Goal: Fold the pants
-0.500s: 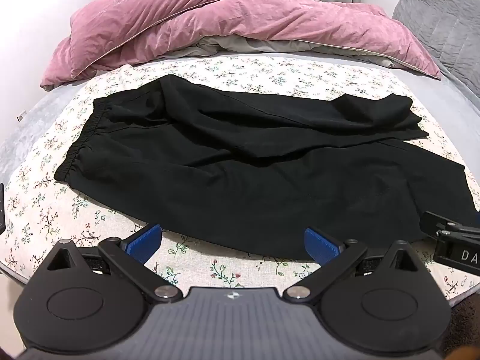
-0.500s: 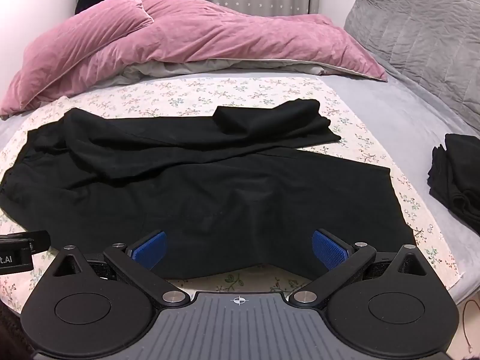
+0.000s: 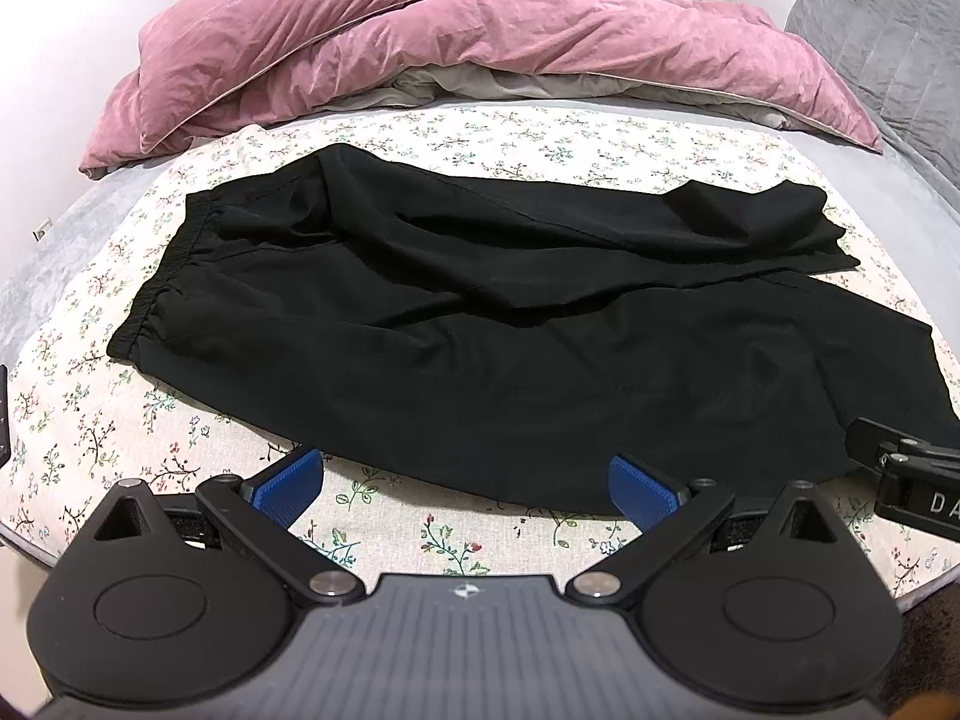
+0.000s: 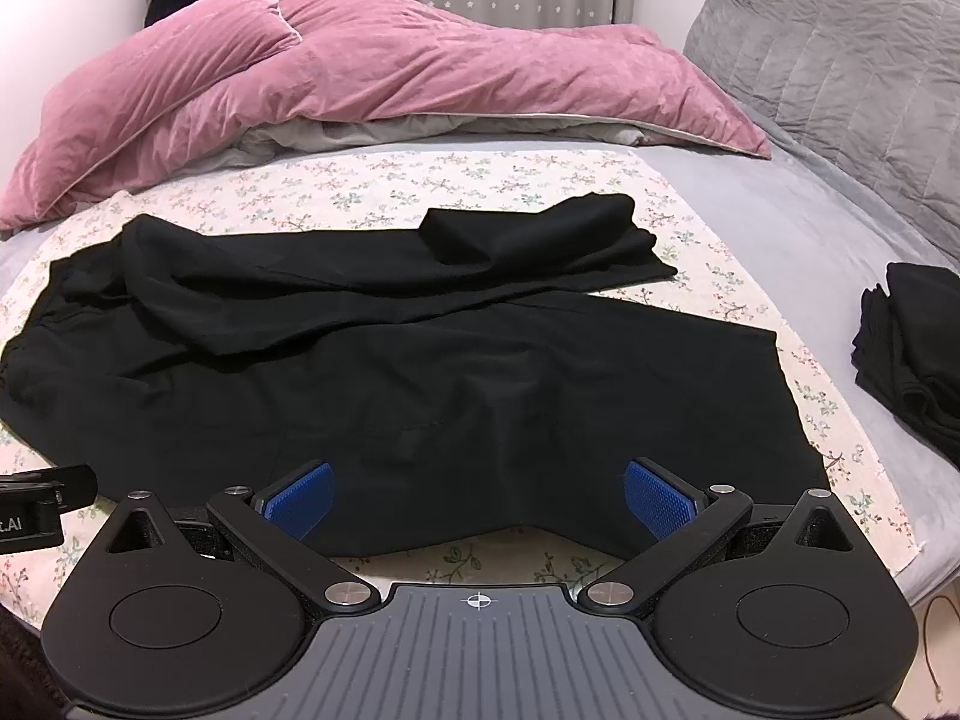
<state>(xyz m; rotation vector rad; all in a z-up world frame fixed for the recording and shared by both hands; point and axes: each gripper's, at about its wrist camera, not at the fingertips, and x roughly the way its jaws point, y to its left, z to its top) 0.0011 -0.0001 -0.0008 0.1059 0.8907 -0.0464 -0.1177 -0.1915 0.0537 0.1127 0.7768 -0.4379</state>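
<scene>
We record no discernible change. The pants (image 3: 480, 330) show no displaced fold, hem or waistband in either wrist view. The left gripper (image 3: 468, 480) and right gripper (image 4: 480, 492) each hold the same station at 6 o'clock of the garment, with their jaws equally wide apart.

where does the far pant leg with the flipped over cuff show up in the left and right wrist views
Left wrist: the far pant leg lies right of centre in the upper half, its cuff near the right edge of the floral sheet.
Right wrist: the far pant leg sits at centre, just above the middle.
Shared landmark: the pink duvet lies behind it in both views.
</scene>
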